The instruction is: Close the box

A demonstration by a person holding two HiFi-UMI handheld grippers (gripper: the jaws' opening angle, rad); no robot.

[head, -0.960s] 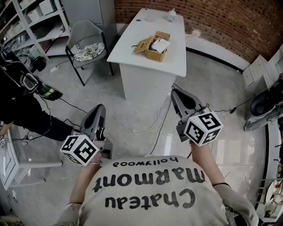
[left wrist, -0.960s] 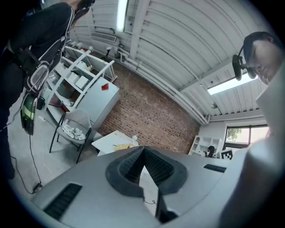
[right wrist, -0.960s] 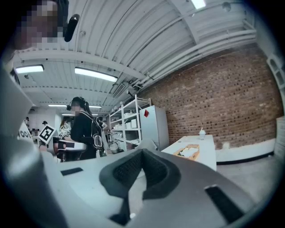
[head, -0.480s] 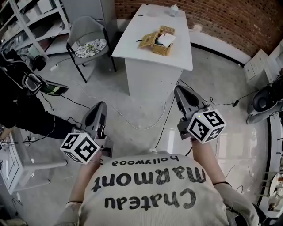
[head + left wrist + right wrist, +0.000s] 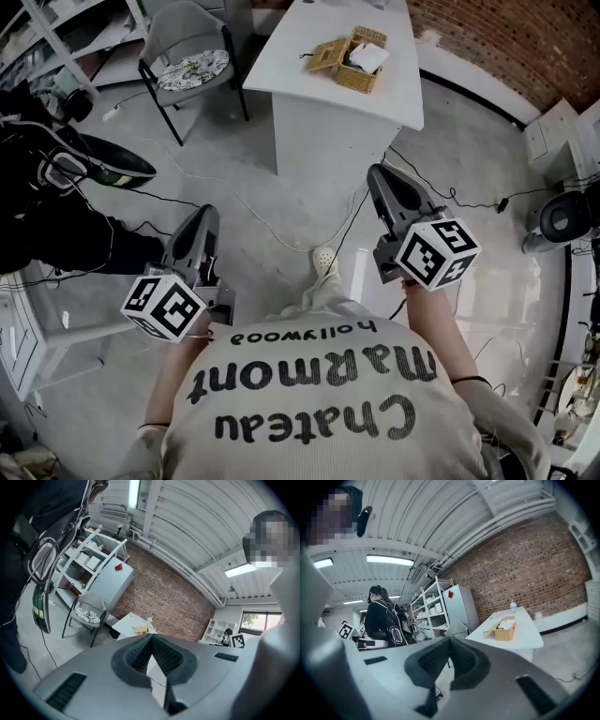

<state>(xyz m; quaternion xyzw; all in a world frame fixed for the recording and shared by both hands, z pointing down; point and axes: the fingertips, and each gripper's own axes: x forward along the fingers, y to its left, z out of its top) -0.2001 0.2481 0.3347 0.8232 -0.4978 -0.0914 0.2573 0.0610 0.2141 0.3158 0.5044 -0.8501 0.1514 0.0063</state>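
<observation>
The wicker box (image 5: 354,62) stands on the white table (image 5: 291,66) across the floor, both lids open and something white inside. It also shows far off as a small box (image 5: 505,631) in the right gripper view and a tiny yellow box (image 5: 139,629) in the left gripper view. My left gripper (image 5: 204,220) and right gripper (image 5: 380,178) are held level in front of the person's body, well short of the table. In its own view the left gripper (image 5: 151,639) is shut and holds nothing, and so is the right gripper (image 5: 449,641).
A grey chair (image 5: 187,66) with a patterned cushion stands left of the table. Cables (image 5: 281,234) trail over the concrete floor between me and the table. A person in black (image 5: 37,187) is at the left by metal shelving. A shoe (image 5: 325,260) shows between the grippers.
The table and box have slid up the head view and grown in both gripper views. A shoe has come into sight. Both grippers stay shut and held the same way.
</observation>
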